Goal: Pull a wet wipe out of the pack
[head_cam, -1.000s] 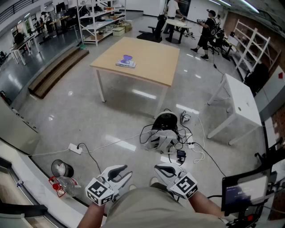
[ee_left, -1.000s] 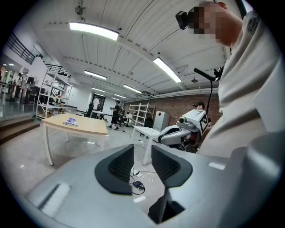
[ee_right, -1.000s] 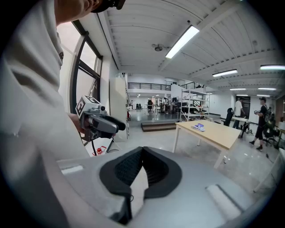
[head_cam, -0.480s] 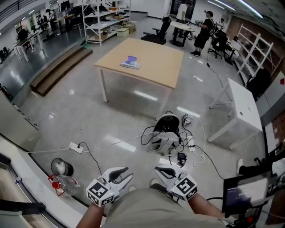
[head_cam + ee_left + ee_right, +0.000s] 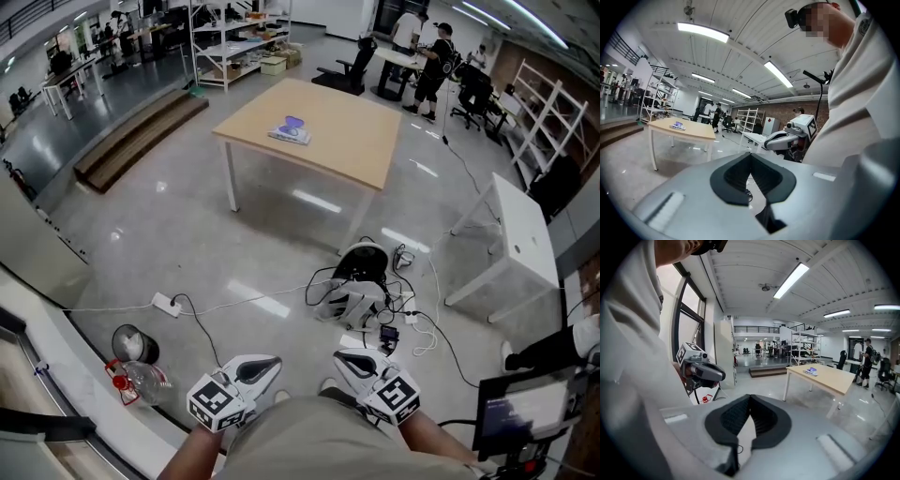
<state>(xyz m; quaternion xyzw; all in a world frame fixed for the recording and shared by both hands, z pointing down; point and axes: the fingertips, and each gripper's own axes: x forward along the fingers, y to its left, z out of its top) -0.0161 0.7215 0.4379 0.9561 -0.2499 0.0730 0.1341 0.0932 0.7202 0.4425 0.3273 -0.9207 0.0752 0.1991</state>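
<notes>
The wet wipe pack (image 5: 290, 129), flat with a purple lid, lies on a light wooden table (image 5: 347, 141) far across the floor. It also shows small in the left gripper view as the pack (image 5: 678, 125) and in the right gripper view as the pack (image 5: 811, 371). Both grippers are held close to my body, well short of the table. My left gripper (image 5: 270, 362) (image 5: 750, 157) is shut with nothing between its pads. My right gripper (image 5: 341, 357) (image 5: 749, 398) is likewise shut and empty.
A tangle of cables and a helmet-like object (image 5: 356, 281) lie on the floor between me and the table. A power strip (image 5: 164, 302) and a plastic bottle (image 5: 141, 380) are at the left. A white table (image 5: 520, 234) and a screen (image 5: 525, 412) stand at the right. People (image 5: 431, 61) stand behind.
The left gripper's jaws, open in the earlier frames, have closed on nothing. The wooden table has drifted rightward and a little nearer in the head view.
</notes>
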